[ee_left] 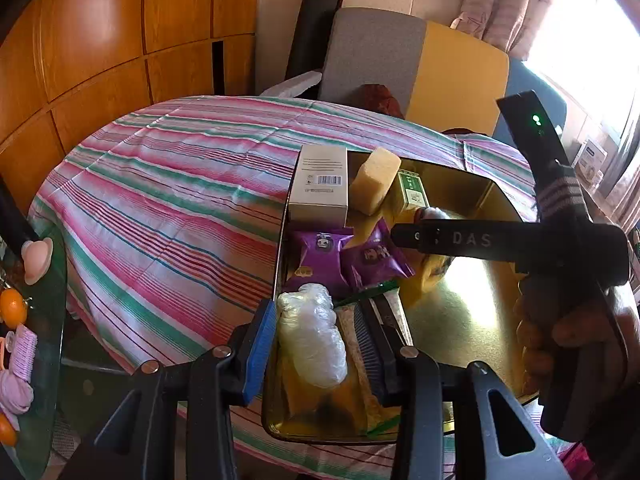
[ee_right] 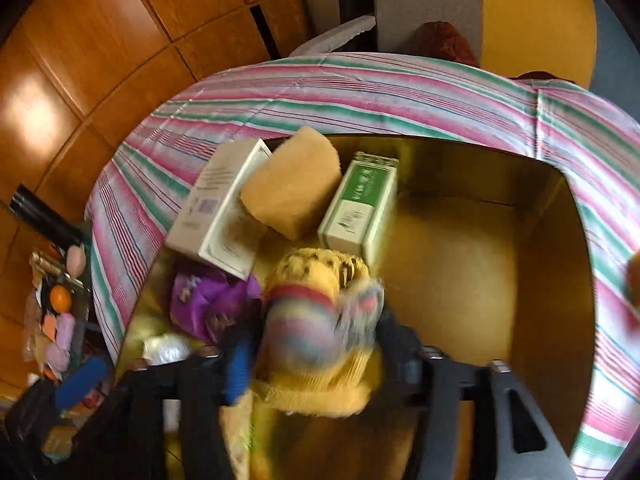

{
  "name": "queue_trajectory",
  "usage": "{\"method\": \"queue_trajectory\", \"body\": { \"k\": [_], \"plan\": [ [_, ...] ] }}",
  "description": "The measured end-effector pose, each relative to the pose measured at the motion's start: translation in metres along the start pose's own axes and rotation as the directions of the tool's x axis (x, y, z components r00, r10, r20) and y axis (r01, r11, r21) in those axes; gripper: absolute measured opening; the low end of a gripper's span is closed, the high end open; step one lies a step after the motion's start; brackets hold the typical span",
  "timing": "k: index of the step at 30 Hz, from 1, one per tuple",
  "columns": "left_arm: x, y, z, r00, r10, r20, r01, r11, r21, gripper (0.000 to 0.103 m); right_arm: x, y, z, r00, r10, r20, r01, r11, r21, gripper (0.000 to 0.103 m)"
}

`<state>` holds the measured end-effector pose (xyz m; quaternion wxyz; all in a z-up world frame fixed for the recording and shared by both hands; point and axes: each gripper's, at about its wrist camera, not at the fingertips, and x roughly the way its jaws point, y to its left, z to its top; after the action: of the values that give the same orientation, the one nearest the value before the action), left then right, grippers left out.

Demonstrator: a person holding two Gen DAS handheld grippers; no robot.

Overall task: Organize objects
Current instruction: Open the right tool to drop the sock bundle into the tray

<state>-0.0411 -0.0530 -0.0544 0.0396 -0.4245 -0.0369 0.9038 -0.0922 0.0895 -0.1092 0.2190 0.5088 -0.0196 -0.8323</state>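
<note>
A gold box (ee_left: 472,304) sits on the striped tablecloth. It holds a white carton (ee_left: 320,186), a yellow sponge (ee_left: 374,186), a green-and-white carton (ee_left: 412,196), two purple snack packets (ee_left: 316,260) and a clear plastic bundle (ee_left: 312,340). My left gripper (ee_left: 320,336) is open, its fingers on either side of the plastic bundle. My right gripper (ee_right: 316,352) is shut on a yellow plush toy with striped parts (ee_right: 316,332), held over the box (ee_right: 460,272). The right gripper also shows in the left wrist view (ee_left: 416,236), reaching in from the right.
A glass side table (ee_left: 44,320) at the left carries oranges (ee_left: 12,308), pink socks and small items. A grey and yellow chair (ee_left: 412,68) stands behind the table. Wooden wall panels (ee_left: 100,40) are at the back left.
</note>
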Motion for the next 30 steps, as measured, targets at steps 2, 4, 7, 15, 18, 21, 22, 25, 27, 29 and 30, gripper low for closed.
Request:
{"method": "queue_trajectory", "body": {
  "k": [2, 4, 7, 15, 18, 21, 22, 25, 27, 29, 30],
  "plan": [
    [0.000, 0.001, 0.000, 1.000, 0.002, 0.000, -0.002, 1.000, 0.000, 0.040, 0.001, 0.000, -0.001, 1.000, 0.004, 0.008, -0.004, 1.000, 0.005, 0.073],
    [0.000, 0.000, 0.000, 1.000, 0.003, 0.002, -0.003, 1.000, 0.001, 0.040, -0.003, -0.003, -0.001, 1.000, 0.015, 0.012, -0.015, 1.000, 0.013, 0.076],
    [-0.003, -0.003, 0.000, 1.000, 0.005, 0.009, -0.005, 1.000, 0.010, 0.040, -0.017, -0.008, -0.003, 0.998, 0.031, 0.049, -0.033, 0.999, 0.036, 0.084],
    [-0.014, -0.018, -0.001, 0.999, 0.002, 0.038, -0.004, 0.998, 0.060, 0.040, -0.071, -0.024, -0.019, 0.989, -0.044, 0.139, 0.044, 0.999, 0.003, 0.088],
    [-0.017, -0.025, -0.002, 0.999, -0.005, 0.041, 0.002, 0.997, 0.075, 0.040, -0.095, -0.041, -0.029, 0.981, -0.095, 0.169, 0.096, 0.995, -0.001, 0.090],
    [-0.021, -0.035, -0.002, 0.999, -0.014, 0.047, 0.010, 0.995, 0.102, 0.040, -0.116, -0.064, -0.040, 0.971, -0.149, 0.188, 0.148, 0.989, 0.022, 0.091],
    [-0.022, -0.039, -0.003, 0.999, -0.018, 0.047, 0.013, 0.994, 0.110, 0.040, -0.123, -0.074, -0.044, 0.967, -0.165, 0.192, 0.162, 0.986, 0.035, 0.091],
    [-0.025, -0.050, -0.004, 0.999, -0.026, 0.048, 0.019, 0.990, 0.139, 0.040, -0.145, -0.109, -0.055, 0.953, -0.225, 0.202, 0.210, 0.973, 0.093, 0.091],
    [-0.027, -0.060, -0.004, 0.998, -0.032, 0.047, 0.024, 0.986, 0.162, 0.040, -0.160, -0.135, -0.062, 0.942, -0.268, 0.203, 0.243, 0.960, 0.139, 0.091],
    [-0.029, -0.067, -0.005, 0.998, -0.037, 0.049, 0.027, 0.983, 0.182, 0.040, -0.175, -0.161, -0.069, 0.928, -0.312, 0.204, 0.278, 0.943, 0.182, 0.091],
    [-0.030, -0.072, -0.004, 0.998, -0.040, 0.050, 0.029, 0.980, 0.195, 0.040, -0.182, -0.172, -0.072, 0.921, -0.333, 0.204, 0.294, 0.935, 0.200, 0.091]
  ]
}}
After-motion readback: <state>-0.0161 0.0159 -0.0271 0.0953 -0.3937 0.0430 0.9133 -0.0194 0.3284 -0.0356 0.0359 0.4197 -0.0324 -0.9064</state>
